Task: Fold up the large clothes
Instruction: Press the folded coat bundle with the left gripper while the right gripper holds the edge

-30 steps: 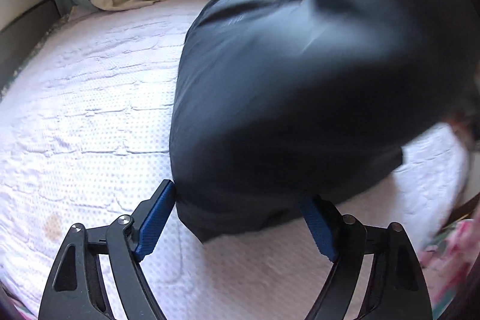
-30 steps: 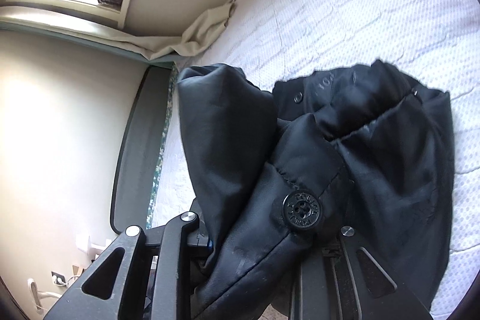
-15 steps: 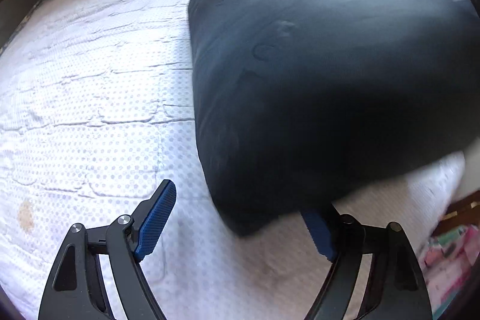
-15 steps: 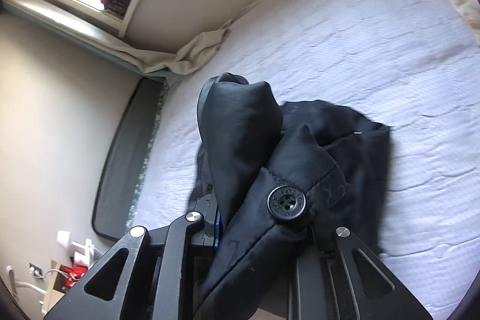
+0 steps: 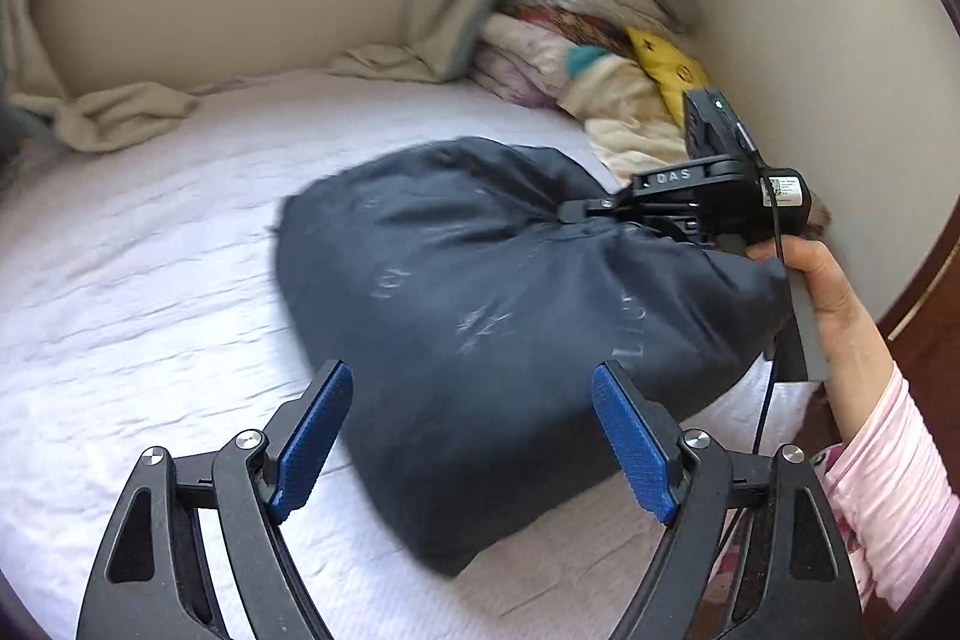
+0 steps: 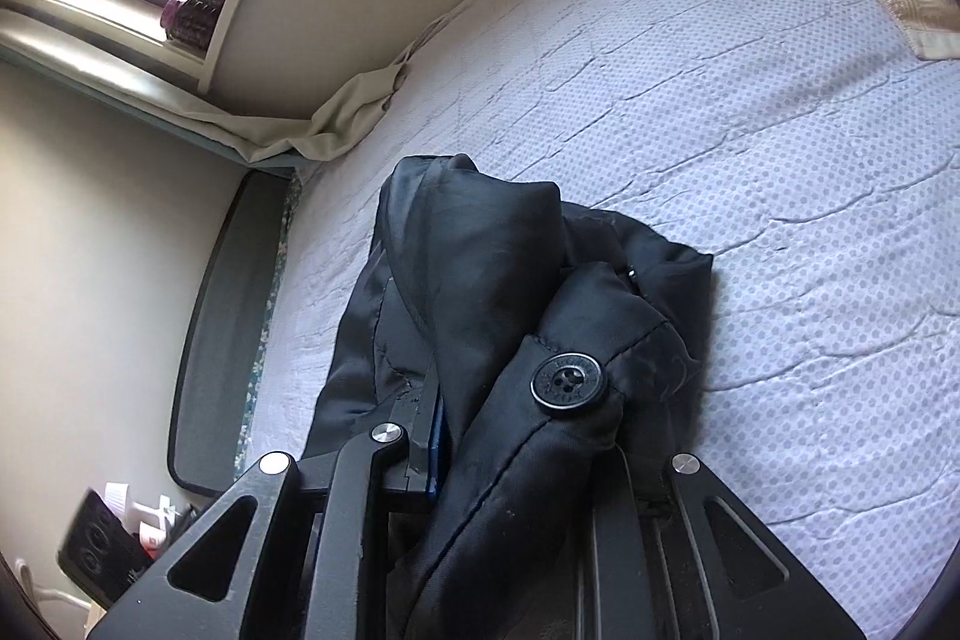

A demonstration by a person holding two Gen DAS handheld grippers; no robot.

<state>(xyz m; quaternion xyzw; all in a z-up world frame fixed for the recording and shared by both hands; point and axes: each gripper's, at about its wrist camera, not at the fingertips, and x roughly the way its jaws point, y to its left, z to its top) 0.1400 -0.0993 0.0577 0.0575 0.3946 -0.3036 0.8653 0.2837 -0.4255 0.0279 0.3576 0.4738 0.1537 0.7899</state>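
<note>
A large dark navy padded jacket (image 5: 480,328) lies bunched on the white quilted bed (image 5: 150,292). My left gripper (image 5: 474,436) is open and empty, its blue pads (image 5: 312,436) just above the jacket's near edge. My right gripper (image 5: 576,211) is shut on the jacket's far right side, seen in the left wrist view with the hand behind it. In the right wrist view the jacket (image 6: 480,292) fills the jaws, a big black button (image 6: 567,379) on top, and the right gripper (image 6: 516,436) is clamped on the fabric.
A pile of folded blankets and clothes (image 5: 600,40) sits in the far right corner against the wall. A beige cloth (image 5: 120,112) lies along the bed's far edge under the window sill. A dark footboard (image 6: 222,340) bounds the bed in the right wrist view.
The jacket has come down from hanging close to the left camera onto the bed, carried by the right gripper. The left gripper has drawn back and tilted up, still open.
</note>
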